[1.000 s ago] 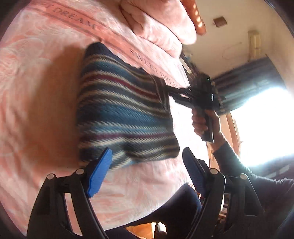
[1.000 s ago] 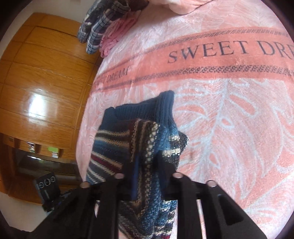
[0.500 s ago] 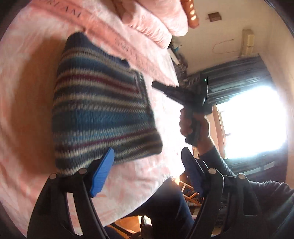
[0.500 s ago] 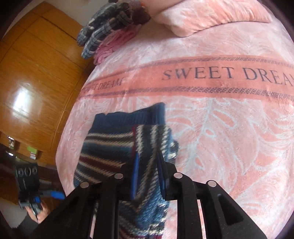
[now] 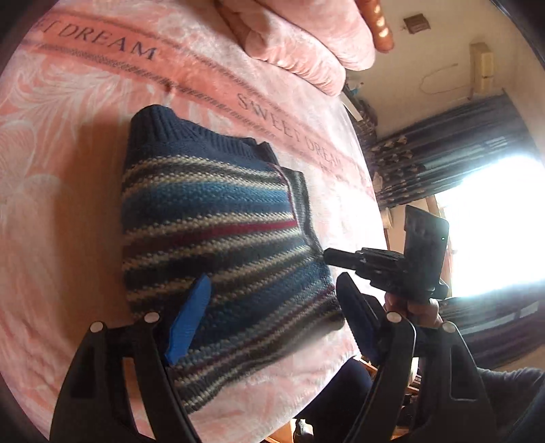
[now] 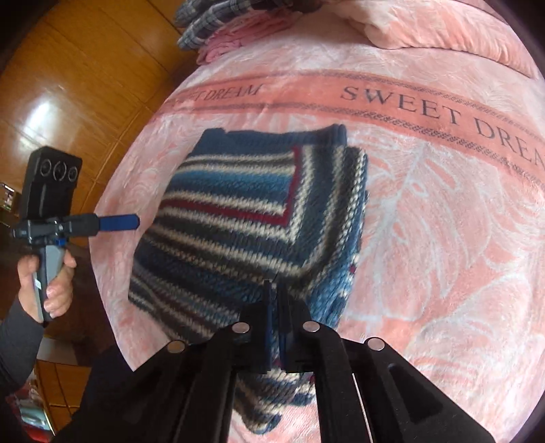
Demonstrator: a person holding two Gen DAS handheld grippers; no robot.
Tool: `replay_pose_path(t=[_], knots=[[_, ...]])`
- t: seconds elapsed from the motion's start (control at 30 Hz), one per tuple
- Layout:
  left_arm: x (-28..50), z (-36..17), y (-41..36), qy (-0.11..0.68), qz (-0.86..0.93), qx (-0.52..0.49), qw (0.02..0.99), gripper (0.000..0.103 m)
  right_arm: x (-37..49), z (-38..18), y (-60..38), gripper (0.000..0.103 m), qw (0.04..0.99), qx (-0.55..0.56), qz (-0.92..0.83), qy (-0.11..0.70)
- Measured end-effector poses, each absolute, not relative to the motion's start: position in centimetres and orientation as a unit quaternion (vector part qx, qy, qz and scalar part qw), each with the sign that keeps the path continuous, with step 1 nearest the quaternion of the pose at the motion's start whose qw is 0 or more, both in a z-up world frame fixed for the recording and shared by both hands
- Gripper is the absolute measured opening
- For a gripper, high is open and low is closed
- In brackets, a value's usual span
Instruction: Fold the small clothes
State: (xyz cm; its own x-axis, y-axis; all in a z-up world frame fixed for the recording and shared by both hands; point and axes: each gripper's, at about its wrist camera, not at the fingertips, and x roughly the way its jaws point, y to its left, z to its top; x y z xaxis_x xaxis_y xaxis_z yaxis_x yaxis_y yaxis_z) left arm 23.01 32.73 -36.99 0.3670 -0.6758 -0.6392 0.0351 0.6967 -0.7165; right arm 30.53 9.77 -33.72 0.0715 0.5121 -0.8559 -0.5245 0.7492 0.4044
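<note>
Right wrist: plaid clothes [image 6: 204, 24] visible.

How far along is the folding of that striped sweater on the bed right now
Done: the striped sweater lies folded into a compact block on the pink blanket. In hand: the right gripper looks shut at its near edge; the left gripper hovers open above it. Left: letting go, then perhaps the plaid clothes near the pillow.

A big bed [image 6: 442, 211] wears a soft pink blanket with the words SWEET DREAM. A folded stripy sweater [image 6: 238, 218] lies flat on it. Far back lie a pink pillow [image 6: 442, 30], a checked cloth [image 6: 211, 24] and a pink cloth [image 6: 235, 41].
</note>
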Motion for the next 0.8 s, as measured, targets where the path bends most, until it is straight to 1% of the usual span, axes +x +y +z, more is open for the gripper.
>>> replay_pose_path(t=[0.07, 0.1, 0.17, 0.23, 0.3, 0.37, 0.43, 0.5, 0.57, 0.67, 0.77, 0.8], knots=[[23.2, -38.5, 31.6, 0.537, -0.209, -0.284, 0.766, 0.075, 29.8, -35.8, 9.8, 0.0, 0.725, -0.024, 0.342, 0.597], [23.4, -39.7, 31.4, 0.547, -0.203, -0.283, 0.762, 0.074, 29.8, -36.9, 9.7, 0.0, 0.729, -0.032, 0.335, 0.596], [23.9, -41.2, 31.4, 0.549, -0.2, -0.292, 0.757, 0.074, 30.2, -37.3, 9.1, 0.0, 0.728, -0.013, 0.33, 0.6], [24.1, -40.0, 31.4, 0.548, -0.191, -0.29, 0.76, 0.074, 29.9, -35.6, 9.1, 0.0, 0.738, -0.022, 0.322, 0.593], [22.9, -37.8, 31.5, 0.529, -0.208, -0.289, 0.771, 0.075, 28.5, -33.5, 8.7, 0.0, 0.745, -0.022, 0.327, 0.581], [21.4, -36.8, 31.1, 0.519, -0.223, -0.284, 0.775, 0.076, 26.3, -32.5, 8.4, 0.001, 0.746, -0.037, 0.333, 0.575], [20.2, -38.1, 30.5, 0.541, -0.213, -0.266, 0.769, 0.076, 24.6, -33.5, 8.6, 0.0, 0.744, -0.067, 0.323, 0.581], [20.1, -40.8, 30.1, 0.57, -0.179, -0.25, 0.762, 0.073, 24.3, -36.2, 8.7, 0.0, 0.744, -0.096, 0.291, 0.594], [20.0, -42.5, 30.2, 0.572, -0.162, -0.27, 0.757, 0.073, 24.7, -37.4, 8.3, 0.0, 0.742, -0.068, 0.28, 0.605], [19.2, -41.2, 30.4, 0.562, -0.151, -0.292, 0.759, 0.08, 24.0, -35.2, 8.0, 0.0, 0.755, -0.056, 0.276, 0.592], [16.4, -38.5, 30.9, 0.544, -0.135, -0.305, 0.77, 0.092, 22.1, -32.6, 6.9, 0.005, 0.77, -0.04, 0.269, 0.578], [15.0, -37.5, 31.0, 0.541, -0.123, -0.301, 0.776, 0.094, 21.1, -31.8, 6.5, 0.007, 0.773, -0.034, 0.266, 0.575]])
